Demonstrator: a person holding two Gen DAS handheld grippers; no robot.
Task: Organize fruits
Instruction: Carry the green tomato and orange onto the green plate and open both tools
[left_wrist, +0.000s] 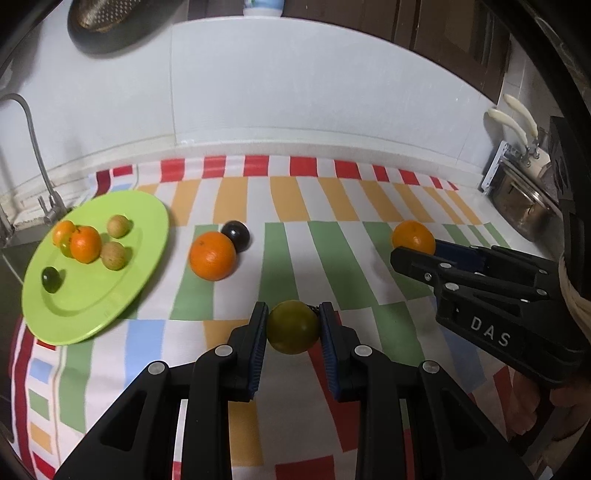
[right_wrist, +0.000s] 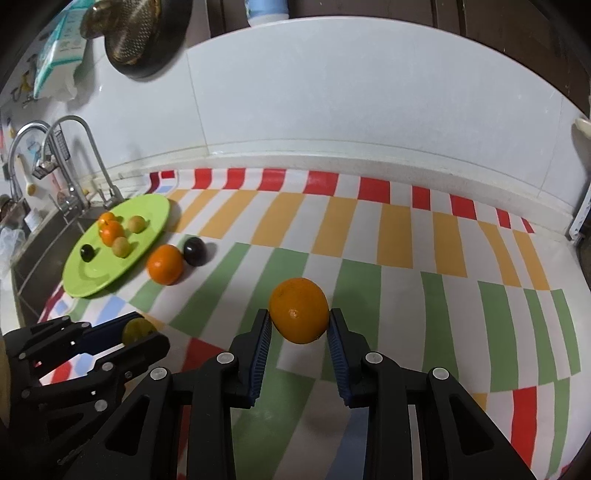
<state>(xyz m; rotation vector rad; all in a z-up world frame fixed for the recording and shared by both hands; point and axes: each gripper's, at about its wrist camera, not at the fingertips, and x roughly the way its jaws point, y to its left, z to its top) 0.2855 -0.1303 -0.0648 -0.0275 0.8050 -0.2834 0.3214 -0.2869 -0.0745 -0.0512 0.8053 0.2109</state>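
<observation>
Fruit is pinched in both claws above a striped cloth (left_wrist: 280, 206) that covers the tabletop. The left claw (left_wrist: 293, 326) grips a yellow-green fruit (left_wrist: 293, 326) between its blue pads, which press on its two sides. The right claw (right_wrist: 300, 325) clamps an orange (right_wrist: 299, 310) the same way; in the left wrist view that orange shows just past the right claw's fingertips, at the right side of the cloth.

A green plate (left_wrist: 74, 314) sits at the cloth's left end, close to a sink tap (left_wrist: 33, 147). On the plate lie two small oranges (left_wrist: 85, 243) touching each other, two pale tan fruits (left_wrist: 114, 255) beside them, and one dark fruit (left_wrist: 50, 280) set apart nearer the plate's front edge.

Between the plate and the claws, a loose orange (left_wrist: 212, 255) rests on the cloth with a dark plum (left_wrist: 236, 235) touching it from behind. A white tiled wall (left_wrist: 295, 81) rises behind the tabletop.
</observation>
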